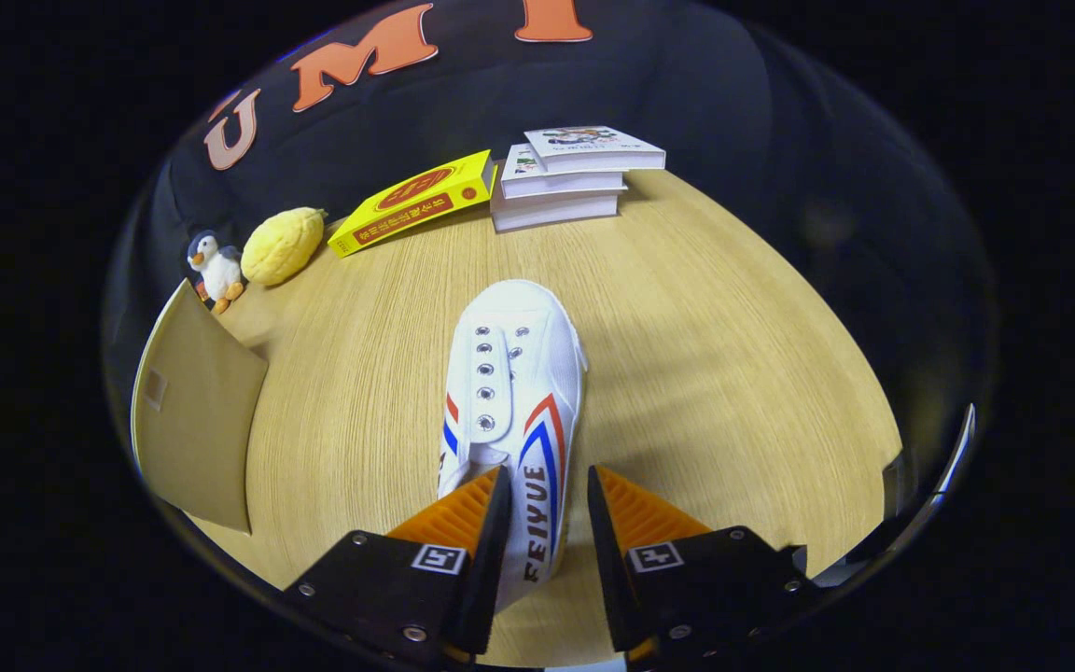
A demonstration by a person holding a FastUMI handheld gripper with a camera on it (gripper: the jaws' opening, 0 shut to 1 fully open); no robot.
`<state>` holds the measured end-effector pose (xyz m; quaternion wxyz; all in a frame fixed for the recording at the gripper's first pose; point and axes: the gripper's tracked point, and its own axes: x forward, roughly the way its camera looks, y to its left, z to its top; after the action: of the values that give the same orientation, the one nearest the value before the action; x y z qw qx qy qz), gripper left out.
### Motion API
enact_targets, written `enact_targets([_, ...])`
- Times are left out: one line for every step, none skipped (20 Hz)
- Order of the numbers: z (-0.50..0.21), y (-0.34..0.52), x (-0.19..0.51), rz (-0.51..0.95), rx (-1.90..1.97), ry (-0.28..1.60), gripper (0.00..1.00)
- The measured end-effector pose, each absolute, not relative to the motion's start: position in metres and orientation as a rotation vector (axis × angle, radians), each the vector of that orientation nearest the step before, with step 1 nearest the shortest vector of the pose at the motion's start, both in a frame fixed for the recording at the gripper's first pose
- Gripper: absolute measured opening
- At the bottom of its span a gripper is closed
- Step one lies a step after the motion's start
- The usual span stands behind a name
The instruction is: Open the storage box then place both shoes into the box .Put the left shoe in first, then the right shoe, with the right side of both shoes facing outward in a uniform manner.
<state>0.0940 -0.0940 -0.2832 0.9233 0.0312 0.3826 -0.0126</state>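
Lying on the wooden table [705,373], the white canvas shoe [509,392] pointed its toe away from you, heel end between your fingers. You had the gripper [547,518] part open around that heel: the left finger sat against the shoe's side, the right finger stood just clear of it, so no squeeze yet. Off to your left stood the storage box's cardboard flap [197,420]. Beyond it, at the table's far edge, sat a penguin toy [214,266] beside a yellow plush [283,245]. Further along lay a yellow book [416,201] and a stack of books [565,177].
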Motion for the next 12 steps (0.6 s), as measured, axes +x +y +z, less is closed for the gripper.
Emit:
enact_targets([-0.286, -0.091, 0.093, -0.018, 0.075, 0.796, 0.45])
enact_targets([-0.286, -0.091, 0.095, -0.02, 0.083, 0.793, 0.38])
enact_targets([-0.287, -0.092, 0.094, -0.014, 0.083, 0.801, 0.35])
enact_targets([-0.286, -0.093, 0.095, -0.018, 0.085, 0.797, 0.33])
enact_targets([-0.288, -0.098, 0.097, -0.027, 0.094, 0.788, 0.24])
enact_targets([-0.288, -0.101, 0.098, -0.045, 0.129, 0.78, 0.16])
enact_targets([-0.286, -0.101, 0.097, -0.051, 0.168, 0.77, 0.06])
enact_targets([-0.284, -0.104, 0.098, -0.058, 0.178, 0.749, 0.01])
enact_targets([-0.277, -0.106, 0.101, -0.054, 0.165, 0.71, 0.0])
enact_targets([-0.272, -0.105, 0.099, -0.035, 0.15, 0.694, 0.0])
enact_targets([-0.266, -0.101, 0.097, -0.016, 0.16, 0.691, 0.0])
enact_targets([-0.261, -0.094, 0.097, 0.002, 0.196, 0.684, 0.0])
